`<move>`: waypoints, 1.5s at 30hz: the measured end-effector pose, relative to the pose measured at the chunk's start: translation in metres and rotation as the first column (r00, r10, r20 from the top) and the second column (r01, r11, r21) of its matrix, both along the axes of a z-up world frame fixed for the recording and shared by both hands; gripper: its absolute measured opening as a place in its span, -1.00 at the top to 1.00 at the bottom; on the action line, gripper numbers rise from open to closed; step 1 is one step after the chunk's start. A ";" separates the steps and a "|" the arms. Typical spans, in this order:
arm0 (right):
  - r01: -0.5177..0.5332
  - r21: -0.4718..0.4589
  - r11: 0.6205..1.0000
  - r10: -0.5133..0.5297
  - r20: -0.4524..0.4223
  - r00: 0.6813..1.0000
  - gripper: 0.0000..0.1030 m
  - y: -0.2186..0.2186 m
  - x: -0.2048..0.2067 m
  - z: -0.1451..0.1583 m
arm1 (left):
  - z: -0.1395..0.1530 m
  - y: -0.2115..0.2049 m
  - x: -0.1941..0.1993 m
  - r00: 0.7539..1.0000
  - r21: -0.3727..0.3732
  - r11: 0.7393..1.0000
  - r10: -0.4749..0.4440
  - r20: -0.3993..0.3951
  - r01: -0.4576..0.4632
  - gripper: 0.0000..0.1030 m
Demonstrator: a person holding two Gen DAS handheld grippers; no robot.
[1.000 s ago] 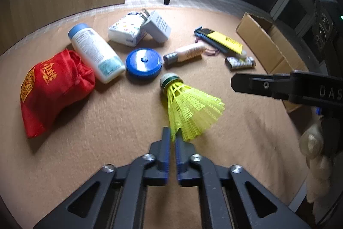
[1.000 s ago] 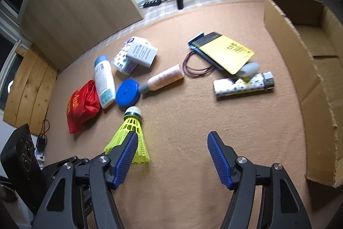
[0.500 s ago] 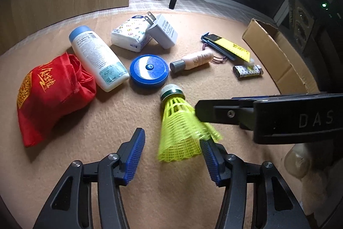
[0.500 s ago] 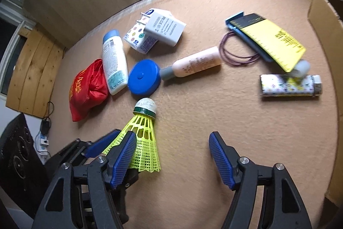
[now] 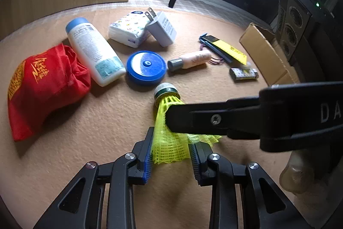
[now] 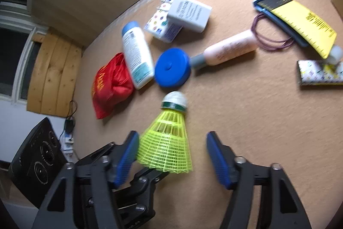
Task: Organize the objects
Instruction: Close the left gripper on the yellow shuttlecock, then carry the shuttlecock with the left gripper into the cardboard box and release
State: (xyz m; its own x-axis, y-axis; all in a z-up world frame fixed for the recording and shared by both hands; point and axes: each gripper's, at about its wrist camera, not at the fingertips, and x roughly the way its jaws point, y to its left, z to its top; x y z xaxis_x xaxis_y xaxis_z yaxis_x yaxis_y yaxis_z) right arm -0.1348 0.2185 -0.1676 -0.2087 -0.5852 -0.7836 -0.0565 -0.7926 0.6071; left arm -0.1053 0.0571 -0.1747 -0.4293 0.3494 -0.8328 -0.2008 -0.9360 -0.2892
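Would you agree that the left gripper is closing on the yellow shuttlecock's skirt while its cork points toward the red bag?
Not quite: in the left wrist view the left gripper does bracket the shuttlecock skirt, but the cork points toward the blue round tin, not the red bag.

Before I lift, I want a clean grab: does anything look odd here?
Yes. The shuttlecock skirt is pinched between the left gripper pads, its mesh rim buckled out on one side. The right gripper, open, straddles the same skirt, crowding the grasp.
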 end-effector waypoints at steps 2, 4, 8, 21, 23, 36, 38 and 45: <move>-0.011 -0.017 1.000 0.011 0.002 1.000 0.12 -0.002 0.002 0.001 | 0.002 0.004 0.002 1.000 0.006 1.000 -0.004 -0.003 0.005 0.45; -0.016 0.000 1.000 0.016 -0.008 1.000 0.12 -0.003 0.004 0.004 | 0.005 0.009 0.003 1.000 -0.001 1.000 -0.010 -0.014 0.010 0.46; 0.003 -0.003 1.000 -0.003 -0.030 1.000 0.15 0.006 0.011 0.013 | 0.012 0.019 0.004 1.000 0.007 1.000 -0.017 -0.024 0.018 0.47; 0.121 0.048 0.991 -0.113 -0.145 0.983 0.18 0.088 0.049 0.065 | 0.059 0.104 -0.001 0.987 0.042 0.992 -0.113 -0.113 0.119 0.47; 0.144 0.056 0.988 -0.134 -0.162 0.978 0.18 0.105 0.054 0.073 | 0.064 0.121 -0.003 0.984 0.048 0.989 -0.131 -0.123 0.138 0.47; 0.300 0.095 0.949 -0.272 -0.232 0.934 0.18 0.213 0.094 0.100 | 0.092 0.252 -0.012 0.949 0.060 0.960 -0.259 -0.180 0.273 0.47; 0.313 0.097 0.945 -0.284 -0.232 0.930 0.18 0.225 0.097 0.101 | 0.093 0.265 -0.012 0.945 0.056 0.956 -0.272 -0.181 0.286 0.47; 0.346 0.125 0.930 -0.311 -0.236 0.921 0.18 0.253 0.103 0.099 | 0.092 0.303 -0.016 0.935 0.026 0.948 -0.306 -0.181 0.316 0.46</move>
State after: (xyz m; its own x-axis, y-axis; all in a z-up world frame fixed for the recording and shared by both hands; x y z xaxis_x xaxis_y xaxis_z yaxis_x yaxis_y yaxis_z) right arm -0.0314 0.4712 -0.0691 -0.5358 -0.3251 -0.7793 -0.2169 -0.8389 0.4991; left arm -0.1211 0.3604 -0.0827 -0.4273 0.5312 -0.7316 -0.5308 -0.8025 -0.2726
